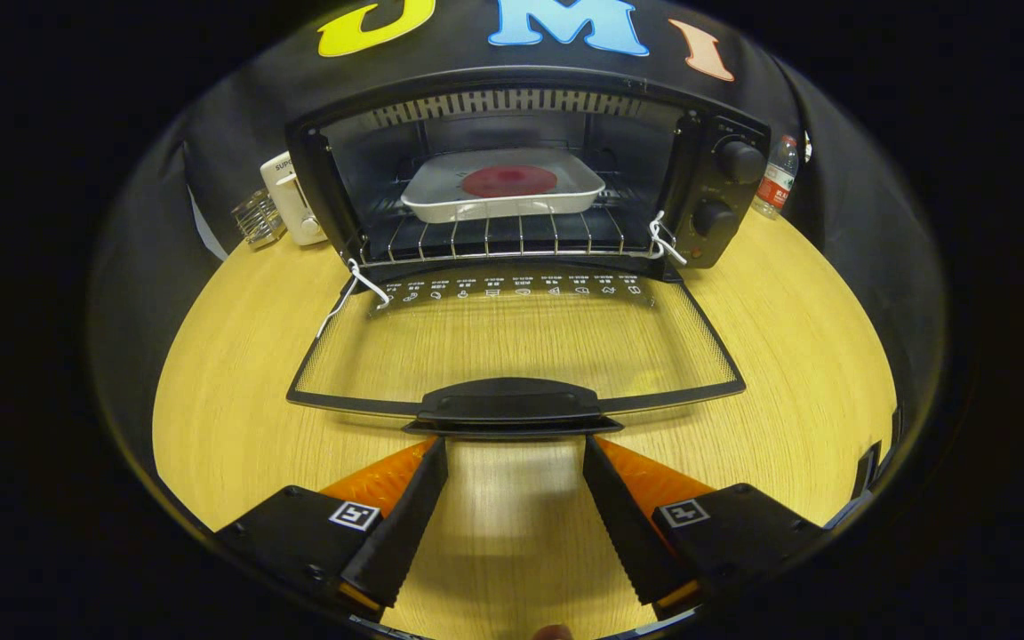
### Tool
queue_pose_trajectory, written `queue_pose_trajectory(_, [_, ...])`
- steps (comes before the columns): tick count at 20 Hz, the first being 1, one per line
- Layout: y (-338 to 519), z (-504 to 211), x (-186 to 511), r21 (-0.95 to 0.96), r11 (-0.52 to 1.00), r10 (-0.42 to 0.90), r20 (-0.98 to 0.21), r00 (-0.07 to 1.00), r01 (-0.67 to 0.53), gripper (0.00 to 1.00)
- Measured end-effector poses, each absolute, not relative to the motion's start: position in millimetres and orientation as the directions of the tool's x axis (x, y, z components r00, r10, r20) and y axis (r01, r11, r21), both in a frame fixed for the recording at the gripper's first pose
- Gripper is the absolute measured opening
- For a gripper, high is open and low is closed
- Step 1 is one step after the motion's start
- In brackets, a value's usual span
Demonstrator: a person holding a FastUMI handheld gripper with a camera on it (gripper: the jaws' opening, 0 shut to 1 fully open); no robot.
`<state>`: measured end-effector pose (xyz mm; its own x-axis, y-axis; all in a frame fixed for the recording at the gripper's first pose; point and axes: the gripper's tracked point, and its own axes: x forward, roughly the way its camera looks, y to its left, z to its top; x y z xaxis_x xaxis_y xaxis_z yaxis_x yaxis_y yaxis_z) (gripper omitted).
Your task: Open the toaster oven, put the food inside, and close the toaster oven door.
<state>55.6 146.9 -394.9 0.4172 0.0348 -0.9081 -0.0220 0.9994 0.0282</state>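
Released gripper (515, 444) just short of the black toaster oven's (708, 178) lowered glass door (512, 342), white tray with red food (509, 181) inside, white toaster (292, 197) far left, plastic bottle (777, 178) far right

Lowered glass door (512, 347) of black toaster oven (521, 169) blocks frontal approach; bare wooden tabletop (236, 391) lies either side; spread gripper (515, 449) sits just short of door handle.

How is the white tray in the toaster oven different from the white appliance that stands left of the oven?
The tray is low, flat and wide; the white appliance is a taller upright box. The tray lies on the wire rack inside the toaster oven and holds a round red food; the appliance stands on the wooden table outside and carries nothing visible. Both are white. The tool is open, just before the door handle.
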Motion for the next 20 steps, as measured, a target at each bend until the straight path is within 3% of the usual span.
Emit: queue_pose_trajectory(20, [146.8, -339.0, 66.0, 0.082, 0.997, 0.071, -0.843, 0.534, -0.002, 0.98])
